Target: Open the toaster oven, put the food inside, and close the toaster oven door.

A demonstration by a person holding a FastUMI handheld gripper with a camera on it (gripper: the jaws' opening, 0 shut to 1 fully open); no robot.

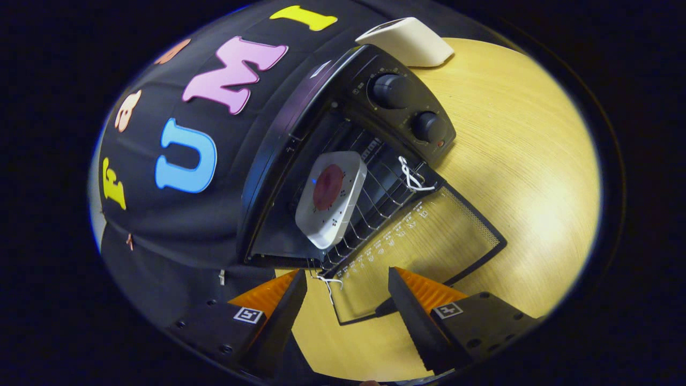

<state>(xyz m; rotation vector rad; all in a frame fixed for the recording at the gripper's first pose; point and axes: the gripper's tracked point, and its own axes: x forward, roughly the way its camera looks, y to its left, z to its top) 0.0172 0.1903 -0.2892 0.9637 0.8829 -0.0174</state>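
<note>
Two fingers of gripper [347, 300] hanging apart, gripping nothing, just near of dropped-open toaster oven [343, 134] door [423, 241], white plate [331, 199] of food [328, 186] sitting on rack [375, 203] inside.

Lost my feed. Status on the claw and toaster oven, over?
Claw open, empty, just short of the lowered door. Plate of food on the rack inside toaster oven. Door not yet closed; nothing blocking.

Ahead of the hand-held gripper [347, 300], jaws apart and empty: glossy black oven [300, 155] shell, likely plastic or painted metal; matt knobs [391, 90]. Bright thin wire rack [375, 198] inside. On it, smooth white plate [331, 199], faint sheen, looks plastic or ceramic. Clear glass door [423, 241], dotted edge, dark frame. White string [411, 177] at hinges. Pale wood-grain surface [514, 161], satin. Beyond, smooth matt white box [407, 40].
</note>
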